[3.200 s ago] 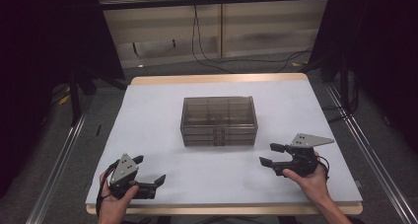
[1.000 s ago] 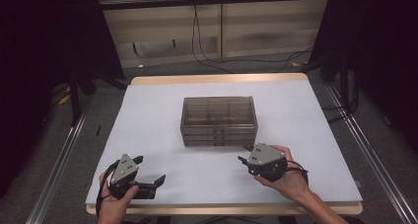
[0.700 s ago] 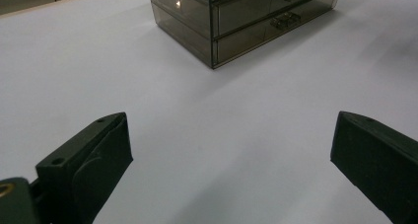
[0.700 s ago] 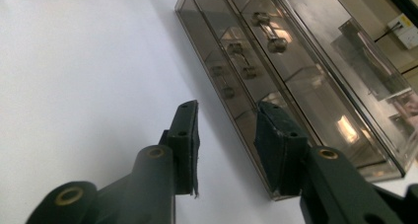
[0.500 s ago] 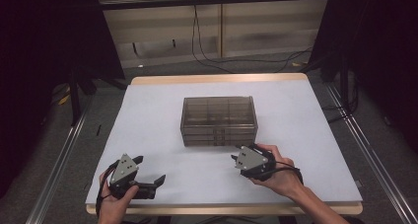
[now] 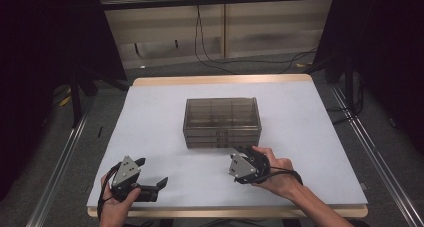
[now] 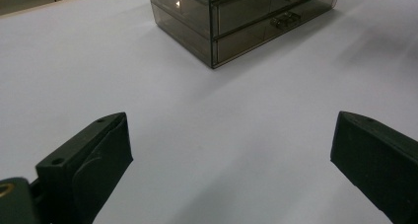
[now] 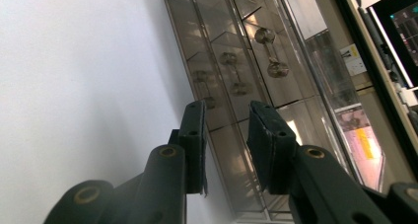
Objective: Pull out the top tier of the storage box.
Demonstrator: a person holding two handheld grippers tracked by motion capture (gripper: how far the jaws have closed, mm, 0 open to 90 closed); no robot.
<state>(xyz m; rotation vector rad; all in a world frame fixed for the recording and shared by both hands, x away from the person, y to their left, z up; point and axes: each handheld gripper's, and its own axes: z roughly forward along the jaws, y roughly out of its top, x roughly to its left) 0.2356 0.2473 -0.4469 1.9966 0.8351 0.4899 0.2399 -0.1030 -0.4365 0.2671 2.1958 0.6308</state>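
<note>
A: High view: we've got the smoky drawer box (image 6: 222,122) mid-table (image 6: 310,137), the right tongs (image 6: 243,159) at its front, near the lower drawers. The left tongs (image 6: 150,182) rest near the front edge.

B: Left gripper view: our jaws are spread wide, released, box (image 7: 236,17) well ahead.

A: Right gripper view: jaws narrowed to a slim gap, holding nothing, beside the drawer handles (image 8: 234,73). We'd judge it best to line up squarely on one handle before clenching.

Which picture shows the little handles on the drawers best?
The right gripper view: the drawer handles are close and large, just beyond the tongs. The left gripper view shows them smaller and farther off. In the high view they are tiny specks on the box front.
</note>
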